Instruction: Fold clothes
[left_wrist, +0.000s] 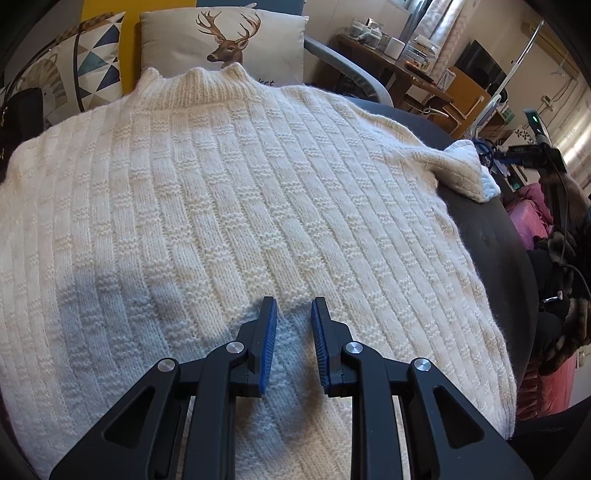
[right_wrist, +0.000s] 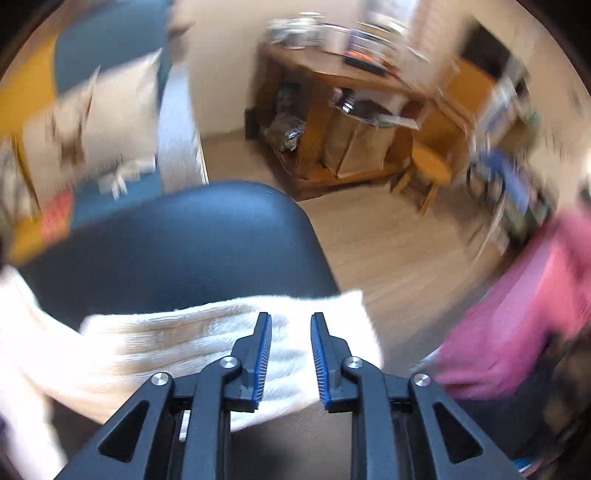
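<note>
The cream sweater (left_wrist: 236, 206) is being spread flat across the dark seat (left_wrist: 491, 236), collar toward the cushions (left_wrist: 225, 44). Nothing is being gripped: the left gripper (left_wrist: 293, 332) is being held parted above the hem, the right gripper (right_wrist: 291, 354) released over the sleeve (right_wrist: 207, 339) at the seat's edge. Folding is judged barely begun.
</note>
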